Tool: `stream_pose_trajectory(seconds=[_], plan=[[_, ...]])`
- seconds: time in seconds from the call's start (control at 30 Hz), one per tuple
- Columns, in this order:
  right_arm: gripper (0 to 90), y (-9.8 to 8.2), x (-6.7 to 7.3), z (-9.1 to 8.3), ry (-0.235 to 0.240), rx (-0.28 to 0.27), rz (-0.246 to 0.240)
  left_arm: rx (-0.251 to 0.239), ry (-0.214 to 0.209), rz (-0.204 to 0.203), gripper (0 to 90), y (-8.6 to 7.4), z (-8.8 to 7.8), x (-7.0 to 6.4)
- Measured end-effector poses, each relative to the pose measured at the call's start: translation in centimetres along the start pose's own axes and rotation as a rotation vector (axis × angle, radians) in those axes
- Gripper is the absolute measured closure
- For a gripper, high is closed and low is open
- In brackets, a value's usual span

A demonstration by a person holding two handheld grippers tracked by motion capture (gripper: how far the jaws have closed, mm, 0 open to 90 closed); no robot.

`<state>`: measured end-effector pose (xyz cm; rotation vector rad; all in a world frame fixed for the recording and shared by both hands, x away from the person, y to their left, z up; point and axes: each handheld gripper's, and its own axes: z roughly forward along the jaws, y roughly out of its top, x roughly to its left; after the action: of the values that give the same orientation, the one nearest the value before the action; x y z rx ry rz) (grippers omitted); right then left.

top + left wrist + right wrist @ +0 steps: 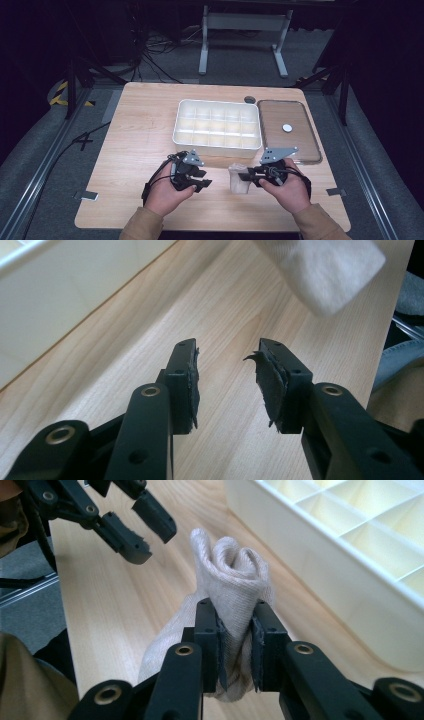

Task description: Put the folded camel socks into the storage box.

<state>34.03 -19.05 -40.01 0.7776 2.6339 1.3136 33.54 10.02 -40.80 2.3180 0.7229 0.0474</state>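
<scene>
Between the right tongs (235, 645) sits the gripped rolled cloth (232, 580); left tongs (227, 385) gape empty nearby.

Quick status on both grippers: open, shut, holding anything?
Left gripper: open, nothing between the jaws.
Right gripper: shut on the rolled cloth.

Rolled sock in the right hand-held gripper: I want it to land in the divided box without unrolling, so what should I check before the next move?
1. Right hand-held gripper clamped on the rolled sock: ok.
2. Sock rolled up tight: ok at the top; a loose part hangs below the jaws, not ok.
3. Left hand-held gripper open and empty, free to help: ok.
4. Divided box open, with its compartments free: ok.
5. Lid lying apart, to the right of the box: ok.
6. Whether the sock fits one compartment: cannot tell.
</scene>
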Motion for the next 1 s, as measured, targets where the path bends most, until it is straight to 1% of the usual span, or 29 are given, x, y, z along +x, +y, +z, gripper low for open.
stream_pose_trajectory(seconds=[0.07, 0.13, 0.2, 0.23, 0.33, 0.37, 0.47, 0.57, 0.63, 0.73, 0.77, 0.83, 0.87, 0.9, 0.93, 0.97, 1.0], plan=[[77.0, 0.6, -0.4, -0.6, -0.014, -0.005, -0.010, -0.004, 0.004, -0.002, 61.2, -0.1, -0.2, 0.1], [77.0, 0.7, -0.5, -0.7, -0.017, -0.009, -0.012, -0.002, 0.009, -0.007, 61.2, -0.3, -0.4, 0.1], [77.0, 1.0, -0.9, -1.0, -0.025, -0.015, -0.015, -0.011, 0.015, -0.020, 61.2, -0.6, -0.6, 0.2], [77.0, 1.4, -1.2, -1.3, -0.033, -0.018, -0.019, -0.008, 0.017, -0.021, 61.2, -0.7, -0.8, 0.2], [76.9, 1.8, -1.5, -1.7, -0.042, -0.023, -0.026, -0.015, 0.023, -0.026, 61.2, -0.8, -1.1, 0.3], [76.9, 1.9, -1.6, -1.8, -0.048, -0.025, -0.031, -0.020, 0.027, -0.034, 61.2, -0.9, -1.1, 0.3], [76.9, 2.4, -2.1, -2.2, -0.073, -0.029, -0.038, -0.021, 0.029, -0.035, 61.2, -0.9, -1.3, 0.5], [76.8, 2.6, -2.4, -2.5, -0.087, -0.030, -0.040, -0.024, 0.032, -0.037, 61.1, -0.9, -1.4, 0.6], [76.7, 2.8, -2.8, -2.6, -0.105, -0.031, -0.043, -0.026, 0.035, -0.044, 60.9, -1.0, -1.6, 0.8], [76.7, 3.1, -3.2, -2.9, -0.126, -0.030, -0.048, -0.012, 0.049, -0.053, 60.9, -1.2, -1.9, 1.2], [76.7, 3.2, -3.4, -3.0, -0.133, -0.033, -0.052, -0.010, 0.048, -0.066, 60.8, -1.2, -2.0, 1.2], [76.6, 3.4, -3.6, -3.1, -0.143, -0.031, -0.056, -0.005, 0.049, -0.075, 60.7, -1.3, -2.1, 1.4], [76.5, 3.4, -3.8, -3.1, -0.148, -0.030, -0.059, -0.004, 0.050, -0.073, 60.7, -1.4, -2.2, 1.5], [76.4, 3.6, -4.1, -3.2, -0.163, -0.031, -0.061, -0.004, 0.047, -0.080, 60.6, -1.4, -2.2, 1.5], [76.4, 3.6, -4.1, -3.2, -0.163, -0.031, -0.061, -0.006, 0.044, -0.083, 60.6, -1.4, -2.2, 1.6], [76.4, 3.7, -4.5, -3.3, -0.173, -0.037, -0.065, -0.006, 0.045, -0.083, 60.6, -1.5, -2.4, 1.6], [76.4, 3.7, -4.5, -3.3, -0.173, -0.037, -0.065, -0.006, 0.045, -0.083, 60.5, -1.5, -2.4, 1.6]])
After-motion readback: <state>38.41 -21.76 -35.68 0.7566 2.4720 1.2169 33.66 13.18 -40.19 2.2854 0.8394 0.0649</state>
